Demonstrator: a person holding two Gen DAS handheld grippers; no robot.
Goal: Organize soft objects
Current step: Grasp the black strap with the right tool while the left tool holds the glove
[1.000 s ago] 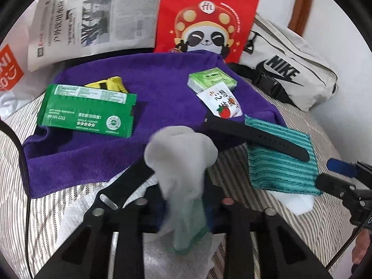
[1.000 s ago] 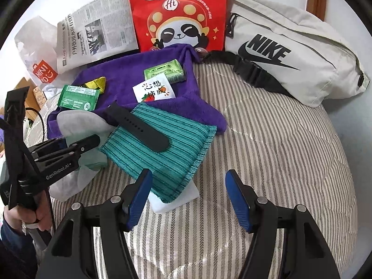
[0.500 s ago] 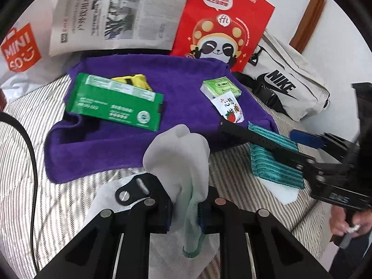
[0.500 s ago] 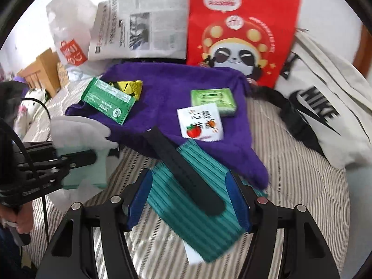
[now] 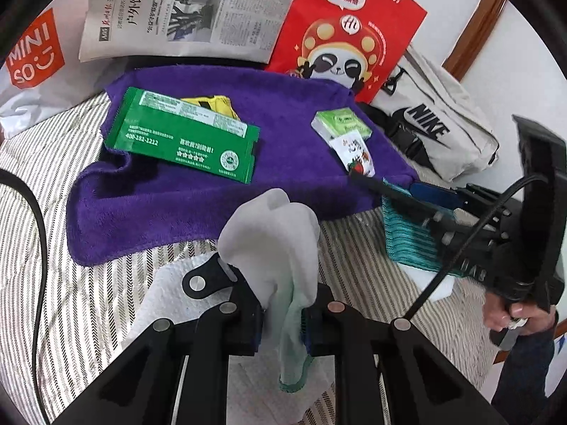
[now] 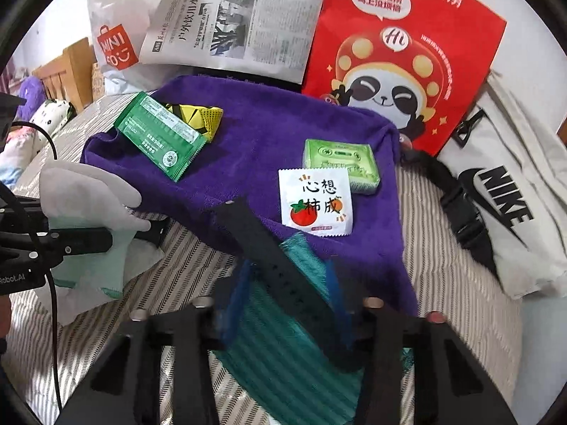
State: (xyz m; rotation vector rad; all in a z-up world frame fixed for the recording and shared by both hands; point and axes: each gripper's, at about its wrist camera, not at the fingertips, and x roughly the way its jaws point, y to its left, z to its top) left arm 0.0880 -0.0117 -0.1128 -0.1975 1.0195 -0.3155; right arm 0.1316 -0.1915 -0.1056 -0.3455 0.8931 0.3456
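My left gripper (image 5: 283,315) is shut on a white-and-mint cloth (image 5: 273,233), which bunches up above the jaws and hangs below them over a white paper towel (image 5: 170,283). In the right wrist view this cloth (image 6: 85,191) is held at the left edge. My right gripper (image 6: 288,301) is closing; its blurred blue pads sit against both sides of a black watch strap (image 6: 248,230). The strap lies across a teal striped cloth (image 6: 283,364) and the front edge of a purple towel (image 6: 255,134). In the left wrist view the right gripper (image 5: 425,198) is at the right, over the teal cloth (image 5: 407,244).
On the purple towel (image 5: 177,205) lie a green packet (image 5: 184,141), a yellow packet (image 5: 212,104), a green tissue pack (image 6: 340,163) and a white tomato sachet (image 6: 315,202). Newspaper (image 6: 234,17), a red panda bag (image 6: 400,53) and a Miniso bag (image 6: 117,35) stand behind. A Nike bag (image 6: 503,194) lies right.
The right gripper moved left and forward over the black strap, rolled, and its jaws narrowed around it. The left gripper shifted a little, still gripping the white-and-mint cloth.
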